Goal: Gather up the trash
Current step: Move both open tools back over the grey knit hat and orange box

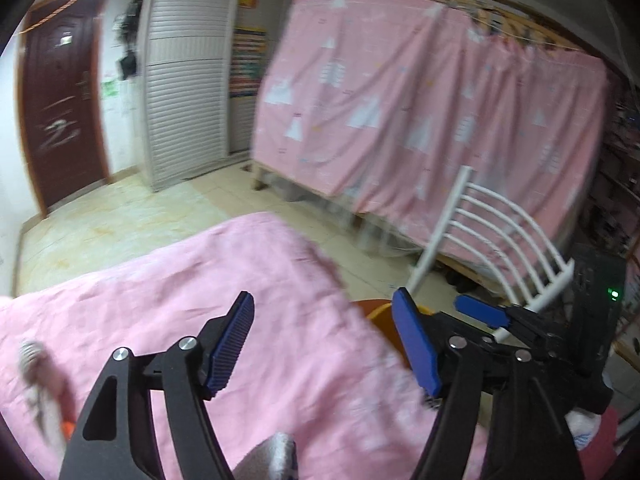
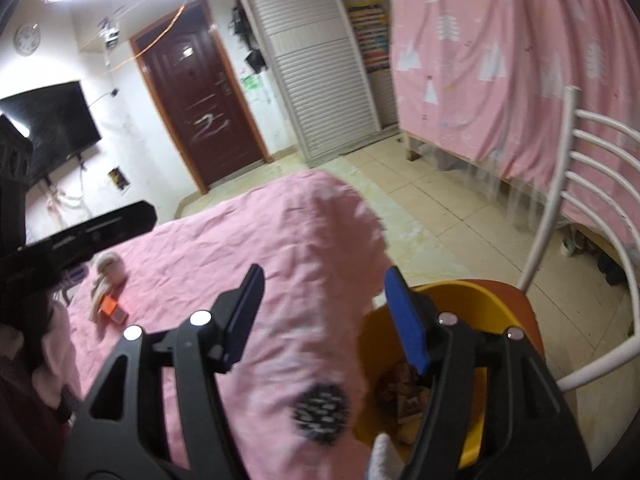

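Both wrist views downward over pink bedspread (image 1: 200,280)

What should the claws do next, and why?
Probably send the left claw back across the pink cloth to the small pile with the orange piece. Both claws are open and empty, the yellow bin already holds scraps, and that pile is the only trash left showing.

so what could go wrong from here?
1. The yellow bin sits on a chair at the bed's edge; a bump from the right gripper beside it could tip it.
2. Both frames are blurred, so aiming at the remaining scraps on the bed may be off.
3. The left gripper and right gripper are close together and could collide.
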